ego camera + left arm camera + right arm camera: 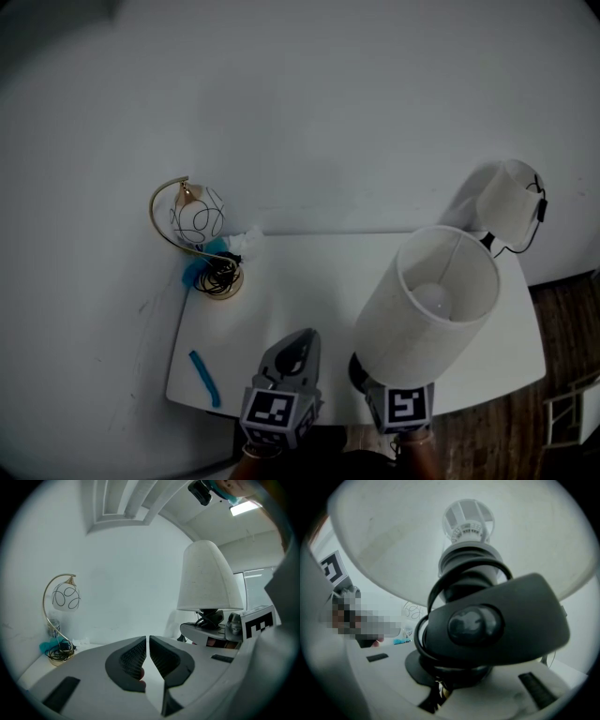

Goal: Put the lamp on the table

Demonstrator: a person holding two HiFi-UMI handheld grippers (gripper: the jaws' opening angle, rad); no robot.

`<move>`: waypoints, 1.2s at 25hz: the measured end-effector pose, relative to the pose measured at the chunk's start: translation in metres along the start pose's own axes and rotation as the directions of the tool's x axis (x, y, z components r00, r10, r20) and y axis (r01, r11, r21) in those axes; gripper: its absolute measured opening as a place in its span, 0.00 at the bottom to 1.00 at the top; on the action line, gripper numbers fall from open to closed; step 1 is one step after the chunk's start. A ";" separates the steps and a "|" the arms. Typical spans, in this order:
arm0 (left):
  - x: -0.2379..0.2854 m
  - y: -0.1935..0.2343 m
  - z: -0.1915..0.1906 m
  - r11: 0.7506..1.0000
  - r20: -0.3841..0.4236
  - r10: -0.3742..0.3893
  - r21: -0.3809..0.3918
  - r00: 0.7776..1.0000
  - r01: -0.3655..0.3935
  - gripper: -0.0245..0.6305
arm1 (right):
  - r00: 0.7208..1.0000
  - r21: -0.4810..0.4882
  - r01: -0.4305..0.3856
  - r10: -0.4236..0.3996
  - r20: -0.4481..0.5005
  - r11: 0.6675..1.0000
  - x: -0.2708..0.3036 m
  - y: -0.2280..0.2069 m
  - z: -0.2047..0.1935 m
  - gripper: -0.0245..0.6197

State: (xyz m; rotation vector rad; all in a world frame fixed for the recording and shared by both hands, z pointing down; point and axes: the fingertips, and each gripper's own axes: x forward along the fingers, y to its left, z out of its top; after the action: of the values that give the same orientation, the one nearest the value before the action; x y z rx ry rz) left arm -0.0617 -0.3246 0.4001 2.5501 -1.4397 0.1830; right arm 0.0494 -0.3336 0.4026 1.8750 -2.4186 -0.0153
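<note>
While your right hand-held gripper [394,398] is clamped low on the lamp [427,314], its jaws drawn narrow around the dark foot under the white shade, the carrying step is the one in hand. The lamp stands upright over the near right part of the white surface [309,281]. From the head view I cannot tell whether its foot already touches the top or hangs just above it. In the right gripper view a black cable [426,620] loops round the stem and a black switch block [487,620] sits close in front of the camera.

Your left hand-held gripper [295,347] is empty. Its jaws are together with only a slit between them, and it hovers over the near edge beside the lamp.

A gold arc lamp [192,225] with a patterned globe stands at the far left corner, well apart from yours, and a blue strip [204,378] lies near the front left edge. The middle and right of the surface look free.

The next move, as I judge it, is to bring the foot down flat, clear of the near edge, with the shade level. Mind that the cable does not end up trapped under the foot. Open the jaws only once the lamp bears its own weight.
</note>
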 end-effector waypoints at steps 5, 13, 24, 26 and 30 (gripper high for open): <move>0.005 0.004 0.003 1.000 0.004 -0.001 0.001 1.000 0.001 0.06 | 1.000 -0.007 -0.005 0.005 0.005 1.000 0.010 0.000 -0.004 0.06; 0.016 0.011 0.007 1.000 0.007 0.011 0.003 1.000 -0.011 0.06 | 1.000 0.003 -0.012 0.011 0.010 1.000 0.024 -0.003 -0.015 0.06; 0.028 0.021 0.005 1.000 -0.009 0.025 0.005 1.000 -0.025 0.06 | 1.000 0.020 -0.006 0.005 0.017 1.000 0.039 -0.005 -0.034 0.06; 0.029 0.022 0.004 1.000 -0.014 0.026 0.006 1.000 -0.026 0.06 | 1.000 0.015 -0.004 0.004 0.017 1.000 0.041 -0.006 -0.038 0.07; 0.032 0.025 0.000 0.999 -0.027 0.031 0.008 0.999 -0.031 0.06 | 1.000 -0.002 0.014 -0.014 0.014 1.000 0.046 -0.008 -0.045 0.07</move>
State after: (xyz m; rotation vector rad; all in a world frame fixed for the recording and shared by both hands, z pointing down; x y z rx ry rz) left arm -0.0669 -0.3635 0.4094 2.5221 -1.4718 0.2273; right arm 0.0495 -0.3778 0.4499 1.8977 -2.4136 -0.0315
